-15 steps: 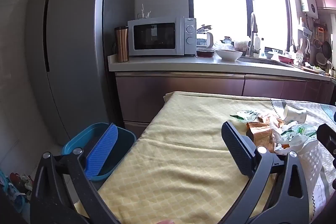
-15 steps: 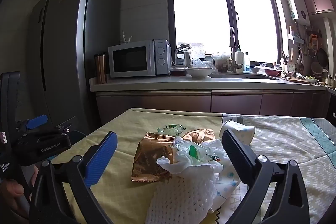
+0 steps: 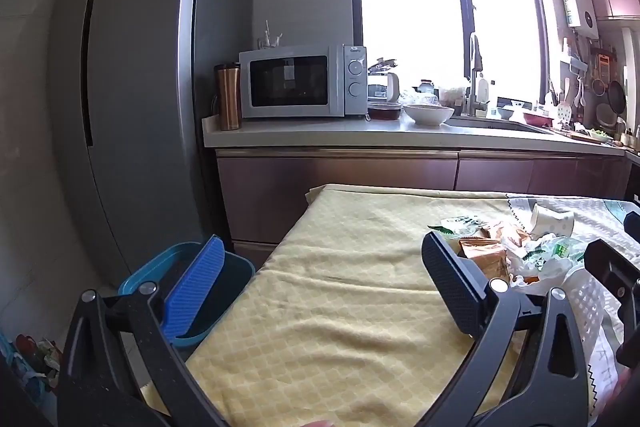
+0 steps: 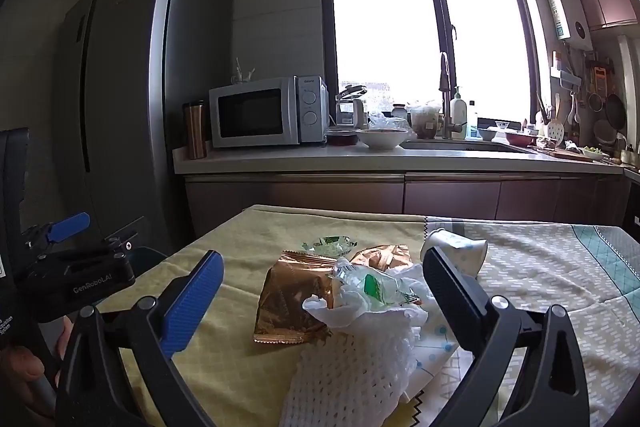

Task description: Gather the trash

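Right wrist view: your wide, empty right claw (image 4: 320, 291) has edged closer to the crumpled gold foil wrapper (image 4: 294, 301). Your left claw (image 3: 324, 283), also wide and empty, has barely shifted, so nothing is collected yet.

The left gripper (image 3: 322, 289) has shifted slightly right, nearer the trash pile (image 3: 516, 247).

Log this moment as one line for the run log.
phase: approach | right claw: open, trash pile between its fingers, nothing held | left claw: open over yellow tablecloth | blue bin: left of table
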`<state>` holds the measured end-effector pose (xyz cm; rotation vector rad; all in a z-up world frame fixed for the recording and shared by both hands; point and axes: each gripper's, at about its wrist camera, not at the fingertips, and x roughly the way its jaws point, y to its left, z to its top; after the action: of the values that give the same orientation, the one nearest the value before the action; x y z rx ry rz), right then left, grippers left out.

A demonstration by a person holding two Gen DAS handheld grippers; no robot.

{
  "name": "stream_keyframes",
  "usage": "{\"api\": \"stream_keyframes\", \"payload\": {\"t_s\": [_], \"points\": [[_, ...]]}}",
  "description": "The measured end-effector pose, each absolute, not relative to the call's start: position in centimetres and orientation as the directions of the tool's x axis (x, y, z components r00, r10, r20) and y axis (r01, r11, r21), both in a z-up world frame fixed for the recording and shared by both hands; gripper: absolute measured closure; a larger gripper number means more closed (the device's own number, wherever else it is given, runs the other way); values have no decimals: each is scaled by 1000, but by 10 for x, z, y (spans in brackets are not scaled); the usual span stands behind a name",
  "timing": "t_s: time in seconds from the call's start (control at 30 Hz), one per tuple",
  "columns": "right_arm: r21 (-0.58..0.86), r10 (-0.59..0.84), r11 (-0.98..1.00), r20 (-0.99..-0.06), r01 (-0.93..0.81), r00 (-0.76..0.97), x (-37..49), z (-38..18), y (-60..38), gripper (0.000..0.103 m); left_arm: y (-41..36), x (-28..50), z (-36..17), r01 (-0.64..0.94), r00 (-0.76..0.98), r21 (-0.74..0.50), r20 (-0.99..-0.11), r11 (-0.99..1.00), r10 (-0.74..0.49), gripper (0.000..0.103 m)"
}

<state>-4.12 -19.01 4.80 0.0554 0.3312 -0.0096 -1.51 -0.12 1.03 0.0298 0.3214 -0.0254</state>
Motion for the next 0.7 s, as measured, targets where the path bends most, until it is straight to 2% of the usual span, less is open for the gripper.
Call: {"api": "stream_keyframes", "payload": {"t_s": [0.7], "points": [[53, -4, 998, -326, 23, 945, -40, 46, -191, 6, -7, -19, 6, 26, 956, 37, -292, 999, -15, 6]]}}
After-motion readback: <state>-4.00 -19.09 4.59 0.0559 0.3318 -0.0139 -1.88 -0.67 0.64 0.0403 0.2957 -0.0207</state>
